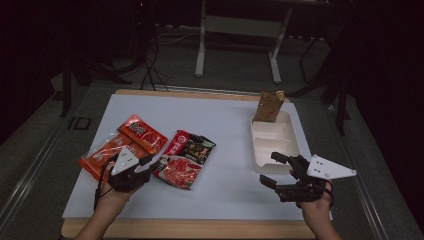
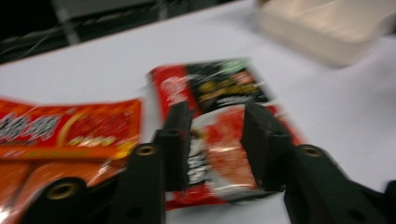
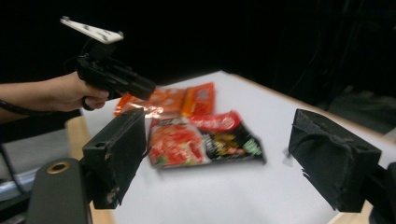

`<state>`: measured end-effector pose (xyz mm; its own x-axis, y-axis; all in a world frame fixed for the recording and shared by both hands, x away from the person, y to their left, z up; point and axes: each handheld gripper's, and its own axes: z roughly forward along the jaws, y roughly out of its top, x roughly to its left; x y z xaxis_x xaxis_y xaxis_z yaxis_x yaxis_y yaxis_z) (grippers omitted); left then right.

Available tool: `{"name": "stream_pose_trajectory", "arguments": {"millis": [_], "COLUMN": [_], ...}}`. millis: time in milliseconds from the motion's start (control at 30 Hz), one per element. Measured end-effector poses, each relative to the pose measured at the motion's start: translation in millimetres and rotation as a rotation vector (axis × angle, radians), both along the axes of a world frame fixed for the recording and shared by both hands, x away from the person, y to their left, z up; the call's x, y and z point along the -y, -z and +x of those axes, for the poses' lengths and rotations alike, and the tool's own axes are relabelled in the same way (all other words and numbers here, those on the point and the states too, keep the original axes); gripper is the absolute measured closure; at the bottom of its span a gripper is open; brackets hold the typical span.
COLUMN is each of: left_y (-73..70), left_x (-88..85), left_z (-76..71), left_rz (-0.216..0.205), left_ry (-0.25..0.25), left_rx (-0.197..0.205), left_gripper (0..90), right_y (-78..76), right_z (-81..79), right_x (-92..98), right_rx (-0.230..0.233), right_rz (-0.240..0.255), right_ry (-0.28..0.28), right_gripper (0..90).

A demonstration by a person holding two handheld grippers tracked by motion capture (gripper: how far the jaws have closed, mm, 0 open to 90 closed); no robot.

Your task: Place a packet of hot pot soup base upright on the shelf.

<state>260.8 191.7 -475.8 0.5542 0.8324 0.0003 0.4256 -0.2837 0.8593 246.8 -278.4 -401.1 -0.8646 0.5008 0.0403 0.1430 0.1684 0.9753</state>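
L gripper (image 2: pixel 212 135) jaws astride red-black packet (image 2: pixel 219 140), grip unclear; R gripper (image 1: pixel 272 170) wide open, empty.

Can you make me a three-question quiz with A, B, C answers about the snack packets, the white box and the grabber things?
1. Where does the brown packet stand?
A. at the far end of the white tray
B. under the orange packets
C. on the floor

2. How many packets lie flat on the white board, left of the tray?
A. one
B. three
C. six

3. How do the jaws of the right gripper stand?
A. clamped on a packet
B. wide apart, nothing between them
C. shut together

Answers: 1 A, the high view shows it upright at the tray's far end. 2 B, two orange ones and the red-and-black packet. 3 B, the right gripper view shows a broad gap between them.
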Motion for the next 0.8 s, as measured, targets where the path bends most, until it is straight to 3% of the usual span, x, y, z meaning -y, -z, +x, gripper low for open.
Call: {"name": "stream_pose_trajectory", "arguments": {"millis": [33,67,100,133,200,267,400,533,800], "left_y": [0.0,6.0,6.0,12.2,17.7,22.9,31.2,47.6,49.1], "left_x": [0.0,0.7,0.7,0.7,-0.5,-0.4,0.8,5.9,5.7], "left_z": [0.0,10.1,10.1,19.3,27.4,32.9,38.3,45.0,50.3], "left_rz": [0.000,0.033,0.033,0.057,0.061,0.101,0.138,0.158,0.156], "left_ry": [0.000,-0.032,-0.032,-0.070,-0.114,-0.130,-0.134,-0.111,-0.108], "left_rx": [0.000,-0.038,-0.038,-0.077,-0.128,-0.144,-0.167,-0.234,-0.250], "left_gripper": [71.6,75.6,79.9,83.7,90.0,90.0,90.0,90.0,90.0], "right_y": [0.4,0.9,1.3,2.0,3.3,4.6,5.7,6.5,9.6], "right_z": [-0.7,-1.0,-0.8,-0.4,-0.9,-2.1,-2.4,-0.5,-0.8], "right_x": [-0.8,-1.3,-2.0,-2.5,-4.2,-5.2,-4.6,-2.3,-5.4], "right_rx": [0.034,0.053,0.051,0.043,0.043,0.041,0.040,0.031,0.024], "right_rz": [-0.006,-0.011,-0.010,-0.005,-0.023,-0.025,-0.012,0.003,-0.023], "right_ry": [0.011,0.016,0.008,-0.002,0.000,-0.009,-0.018,-0.013,-0.018], "right_gripper": [18.8,18.8,18.8,18.8,18.8,18.8,18.7,18.7,18.7]}}
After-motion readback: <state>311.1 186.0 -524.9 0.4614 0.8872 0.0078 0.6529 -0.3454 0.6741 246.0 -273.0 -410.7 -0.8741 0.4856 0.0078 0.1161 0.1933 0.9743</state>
